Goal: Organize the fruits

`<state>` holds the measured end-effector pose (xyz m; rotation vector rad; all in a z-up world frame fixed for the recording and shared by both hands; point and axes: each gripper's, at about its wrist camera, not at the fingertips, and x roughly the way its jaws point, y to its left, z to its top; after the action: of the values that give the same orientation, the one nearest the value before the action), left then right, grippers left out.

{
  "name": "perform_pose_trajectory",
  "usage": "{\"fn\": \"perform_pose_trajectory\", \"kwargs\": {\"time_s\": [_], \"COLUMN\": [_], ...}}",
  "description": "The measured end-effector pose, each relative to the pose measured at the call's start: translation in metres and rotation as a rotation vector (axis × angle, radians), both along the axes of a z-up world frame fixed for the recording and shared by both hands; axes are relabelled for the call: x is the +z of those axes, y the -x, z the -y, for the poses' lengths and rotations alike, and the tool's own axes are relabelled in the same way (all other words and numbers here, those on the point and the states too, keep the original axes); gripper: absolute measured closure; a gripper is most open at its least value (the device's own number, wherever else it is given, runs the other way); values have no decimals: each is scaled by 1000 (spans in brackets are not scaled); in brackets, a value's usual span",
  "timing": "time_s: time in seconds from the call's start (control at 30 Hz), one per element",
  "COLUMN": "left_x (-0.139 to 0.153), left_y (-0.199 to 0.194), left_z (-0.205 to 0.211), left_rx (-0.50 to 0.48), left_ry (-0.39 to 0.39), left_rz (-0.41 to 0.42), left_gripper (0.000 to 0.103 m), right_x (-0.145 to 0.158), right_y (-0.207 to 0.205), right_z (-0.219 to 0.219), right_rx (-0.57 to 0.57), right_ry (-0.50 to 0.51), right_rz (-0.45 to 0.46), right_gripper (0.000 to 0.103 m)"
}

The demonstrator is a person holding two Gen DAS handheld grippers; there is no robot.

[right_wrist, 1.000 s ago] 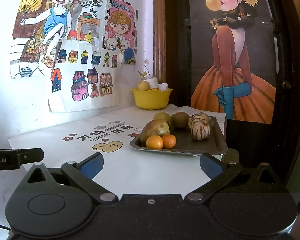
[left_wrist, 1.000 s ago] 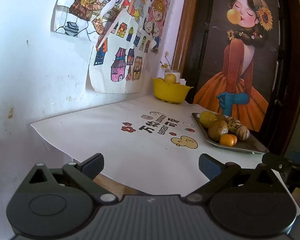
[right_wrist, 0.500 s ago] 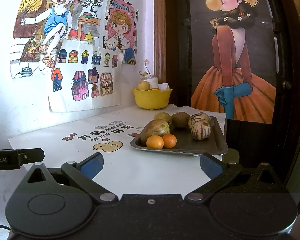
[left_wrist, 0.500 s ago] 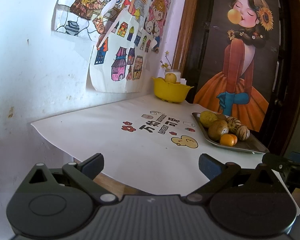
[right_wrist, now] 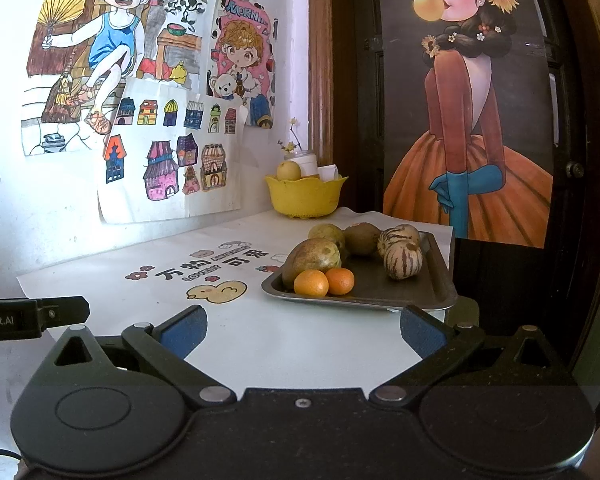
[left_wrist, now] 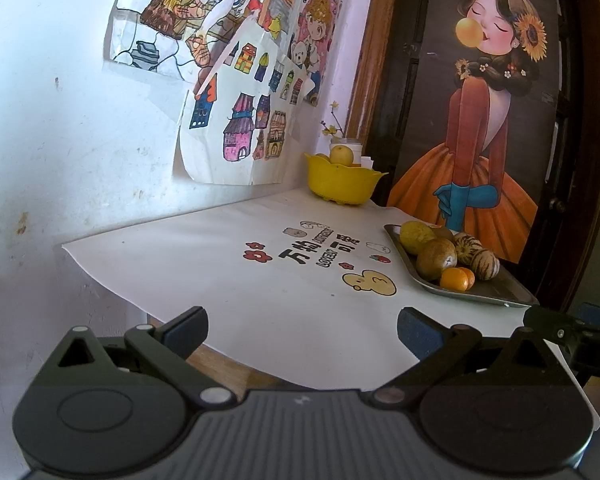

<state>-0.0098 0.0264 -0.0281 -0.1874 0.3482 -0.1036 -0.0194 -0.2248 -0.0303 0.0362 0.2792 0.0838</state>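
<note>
Two claws hang wide open and empty at the near edge of the tabletop [right_wrist: 260,344], the left claw [left_wrist: 302,330] toward the near left corner and the right claw [right_wrist: 303,330] just short of the metal tray [right_wrist: 432,292]. Against the pictures from a second ago, nothing has shifted: both claws sit in the same spots with their jaws spread the same, and no fruit has moved.

On the tray lie two small oranges [right_wrist: 324,282] at its near left corner, a big brownish-green fruit [right_wrist: 312,260] touching them from behind, two more green-brown fruits [right_wrist: 346,236] toward the tray's far edge, and two striped melon-like fruits [right_wrist: 402,250] just right of those. One pale yellow fruit [right_wrist: 289,171] sits in the yellow bowl [right_wrist: 304,196] at the far edge of the tabletop, near the wall corner.

Such stillness settles little. Seven fruits on the tray and one in the bowl would fit a sort from tray into bowl that has most of its fruit left to carry, or a gathering onto the tray that is nearly complete. I cannot tell which.
</note>
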Motion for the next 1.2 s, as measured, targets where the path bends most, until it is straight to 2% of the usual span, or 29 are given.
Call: {"fn": "perform_pose_trajectory", "kwargs": {"time_s": [1.2], "left_x": [-4], "left_y": [0], "left_z": [0], "left_rx": [3], "left_ry": [4], "left_rz": [-8], "left_gripper": [0], "right_x": [0], "right_y": [0], "right_z": [-1], "right_rx": [0], "right_ry": [0], "right_rz": [-2], "right_gripper": [1]}}
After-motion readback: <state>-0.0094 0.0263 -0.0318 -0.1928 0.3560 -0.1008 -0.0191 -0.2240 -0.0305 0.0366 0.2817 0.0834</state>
